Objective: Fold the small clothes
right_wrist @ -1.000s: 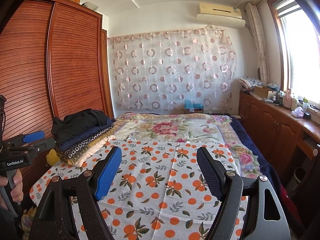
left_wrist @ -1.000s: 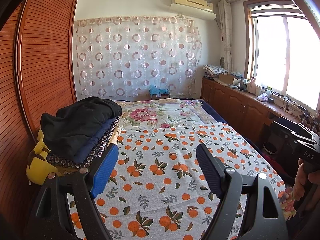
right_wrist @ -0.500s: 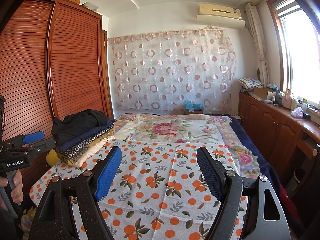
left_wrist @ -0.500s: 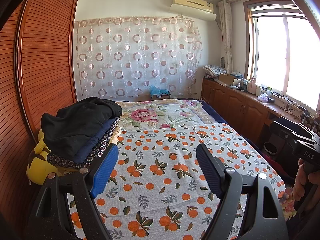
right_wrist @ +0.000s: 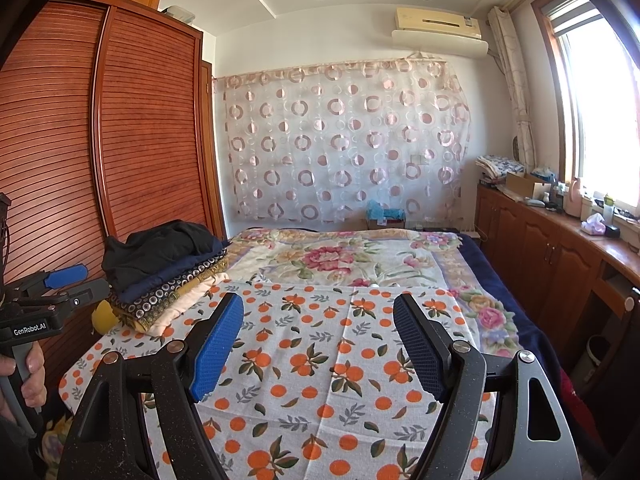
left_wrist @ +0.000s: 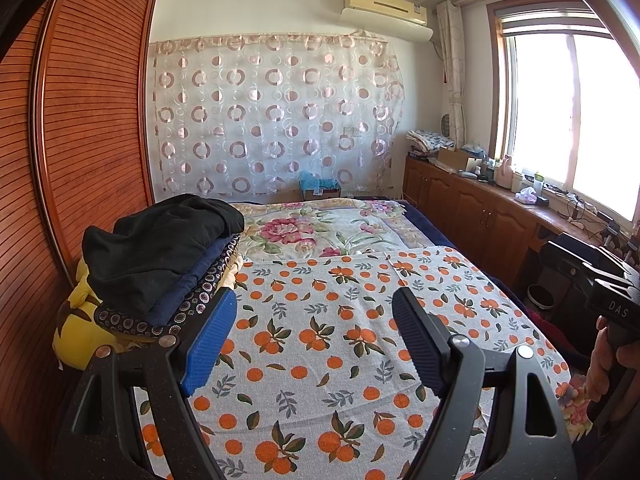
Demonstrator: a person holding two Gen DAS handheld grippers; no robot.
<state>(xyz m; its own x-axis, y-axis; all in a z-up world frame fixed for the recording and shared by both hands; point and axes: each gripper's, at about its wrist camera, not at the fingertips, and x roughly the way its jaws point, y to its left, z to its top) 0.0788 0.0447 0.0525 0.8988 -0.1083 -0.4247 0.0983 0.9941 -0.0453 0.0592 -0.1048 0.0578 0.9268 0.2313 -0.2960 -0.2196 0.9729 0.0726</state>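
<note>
Both of our grippers hang over the foot of the bed: left gripper and right gripper each with jaws spread wide, nothing between them. The clothes sit as a stack at the bed's left edge against the wardrobe; black garment on top looks loosely bunched, the navy, patterned and cream layers beneath lie flat. The orange-print sheet in front of us is bare. That fits either a pile awaiting folding or one just stacked; we cannot tell which. Containers: a bin by the cabinets, contents not visible.
</note>
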